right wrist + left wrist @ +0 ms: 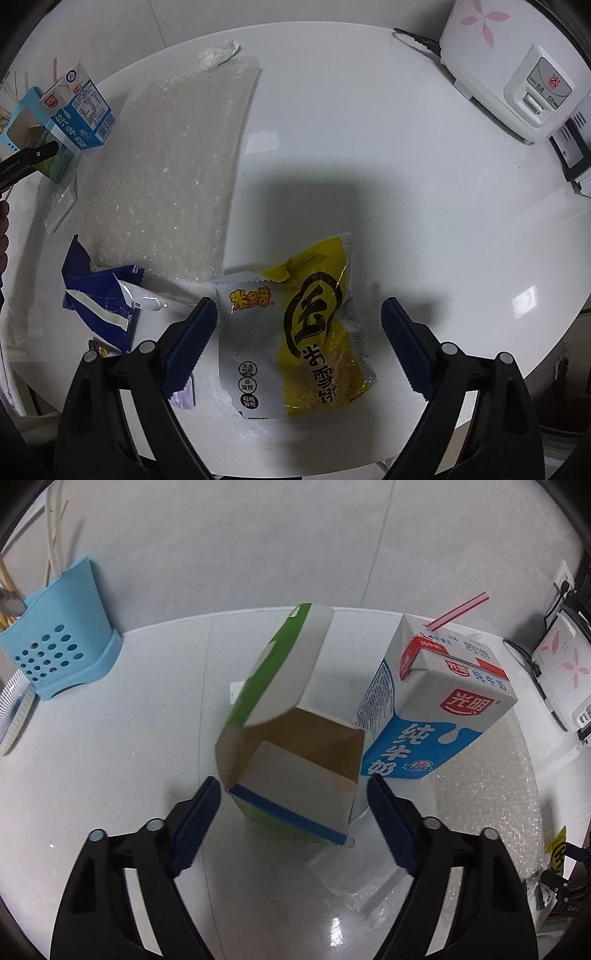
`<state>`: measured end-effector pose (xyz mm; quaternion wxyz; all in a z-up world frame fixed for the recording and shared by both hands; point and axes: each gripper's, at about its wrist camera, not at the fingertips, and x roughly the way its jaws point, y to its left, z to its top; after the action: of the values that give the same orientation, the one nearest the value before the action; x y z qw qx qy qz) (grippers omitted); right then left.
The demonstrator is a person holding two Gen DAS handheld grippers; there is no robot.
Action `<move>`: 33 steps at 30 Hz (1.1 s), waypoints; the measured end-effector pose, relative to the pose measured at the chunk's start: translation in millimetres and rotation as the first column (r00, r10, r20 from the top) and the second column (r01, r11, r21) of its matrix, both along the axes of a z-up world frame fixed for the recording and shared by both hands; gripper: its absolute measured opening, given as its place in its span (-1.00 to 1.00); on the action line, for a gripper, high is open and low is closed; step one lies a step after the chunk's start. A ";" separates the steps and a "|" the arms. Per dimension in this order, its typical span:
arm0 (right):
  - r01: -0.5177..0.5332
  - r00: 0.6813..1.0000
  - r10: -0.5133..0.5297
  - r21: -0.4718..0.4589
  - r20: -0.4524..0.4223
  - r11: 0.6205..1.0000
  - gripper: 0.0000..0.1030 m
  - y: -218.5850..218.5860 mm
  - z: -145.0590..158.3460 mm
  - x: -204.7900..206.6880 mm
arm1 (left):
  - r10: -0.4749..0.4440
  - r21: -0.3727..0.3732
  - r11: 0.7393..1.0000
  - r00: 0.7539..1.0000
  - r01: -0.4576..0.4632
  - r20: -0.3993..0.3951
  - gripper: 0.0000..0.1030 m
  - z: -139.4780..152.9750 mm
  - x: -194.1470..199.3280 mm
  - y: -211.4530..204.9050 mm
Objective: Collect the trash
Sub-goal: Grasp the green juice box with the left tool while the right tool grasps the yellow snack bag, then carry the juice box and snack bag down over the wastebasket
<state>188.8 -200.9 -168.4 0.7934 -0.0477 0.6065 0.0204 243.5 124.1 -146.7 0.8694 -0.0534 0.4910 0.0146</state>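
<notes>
Left tongs [291, 794] spread wide, straddling the open green box [291, 738] standing on the white desk [129, 738], pads not yet pressing. That box looks empty, light thin card; squeeze hard and the walls will likely fold, so take it low across the side walls. The milk carton [436, 709], just right of it, looks stiffer. Right tongs [299, 321] also unclenched, hovering over the yellow snack wrapper [295, 332] near the desk's front edge: thin, slick, crinkly film, best pinched mid-body. Only the right view shows the bubble wrap [166, 166] whole and the crumpled tissue [218, 55] at the far edge; only the left shows inside the box.
</notes>
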 end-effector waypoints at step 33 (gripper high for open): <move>0.010 0.998 -0.012 0.043 0.055 0.999 -0.49 2.9 19.7 -20.3 | 0.013 0.026 1.000 0.999 -0.014 0.030 -0.09 50.8 -66.4 -17.9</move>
<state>168.5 -198.0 -148.7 0.8108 -0.0279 0.5840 0.0277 177.1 106.2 -95.9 0.8772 -0.0454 0.4772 0.0260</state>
